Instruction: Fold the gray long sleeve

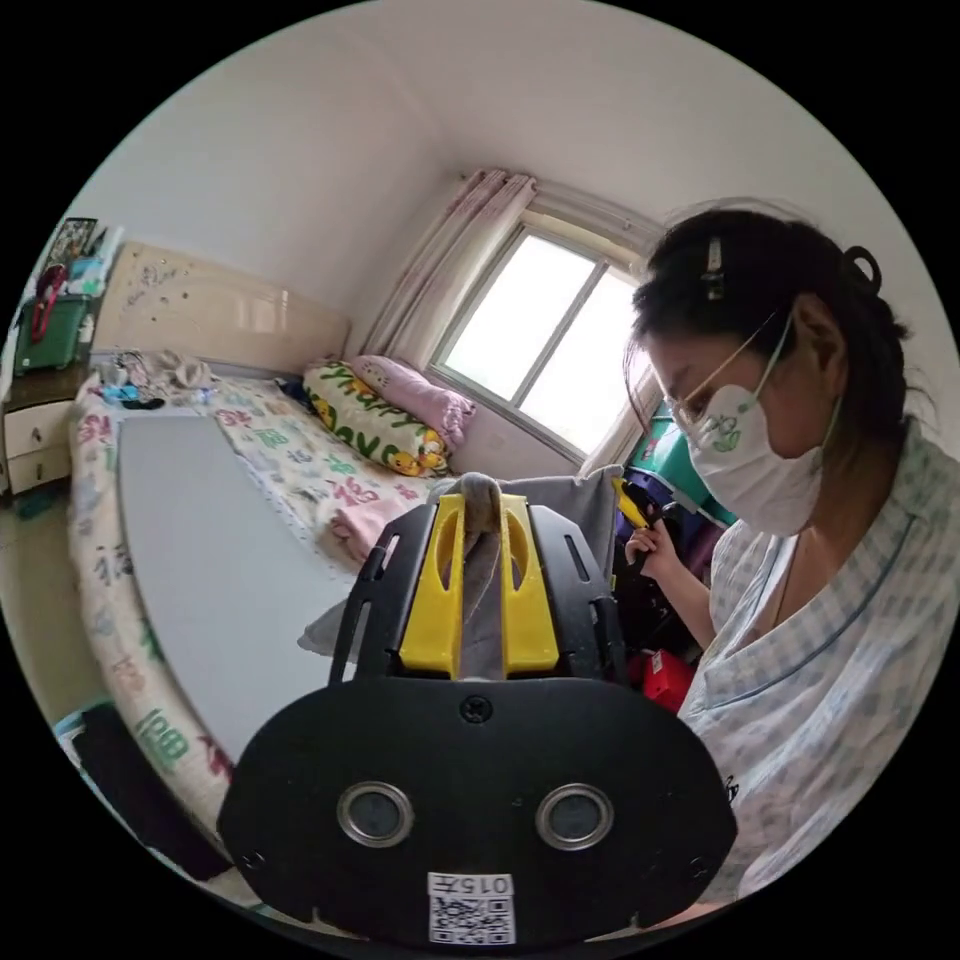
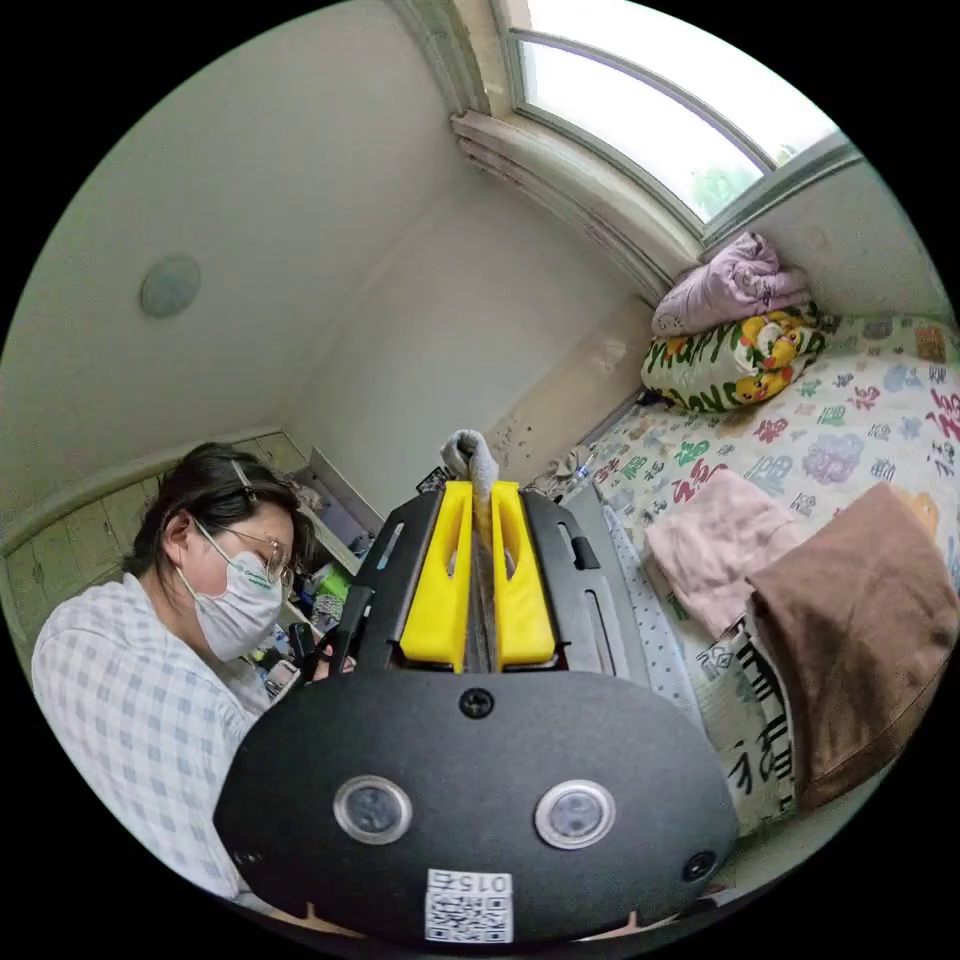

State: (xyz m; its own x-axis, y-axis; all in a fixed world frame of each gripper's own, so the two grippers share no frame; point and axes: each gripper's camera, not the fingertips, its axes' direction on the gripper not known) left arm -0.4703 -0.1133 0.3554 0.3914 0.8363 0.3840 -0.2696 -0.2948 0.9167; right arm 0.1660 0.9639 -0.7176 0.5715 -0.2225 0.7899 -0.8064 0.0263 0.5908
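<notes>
The gray long sleeve (image 1: pixel 575 505) hangs in the air in front of the person, stretched between both grippers. In the left gripper view my left gripper (image 1: pixel 481 505) is shut on a bunched edge of it, gray cloth poking out past the yellow jaws. The other gripper (image 1: pixel 632 505) shows at the garment's far corner, held by a hand. In the right gripper view my right gripper (image 2: pixel 482 490) is shut on a thin fold of the gray long sleeve (image 2: pixel 472 452), which sticks out above the jaw tips. The rest of the garment is hidden behind the gripper body.
A gray board (image 1: pixel 215 580) lies on the bed (image 1: pixel 290 450) with a patterned sheet. Folded pink cloth (image 2: pixel 725 555) and brown cloth (image 2: pixel 865 625) sit on the bed. Pillows (image 1: pixel 375 420) lie under the window. A person in a checked shirt (image 1: pixel 830 680) stands close by.
</notes>
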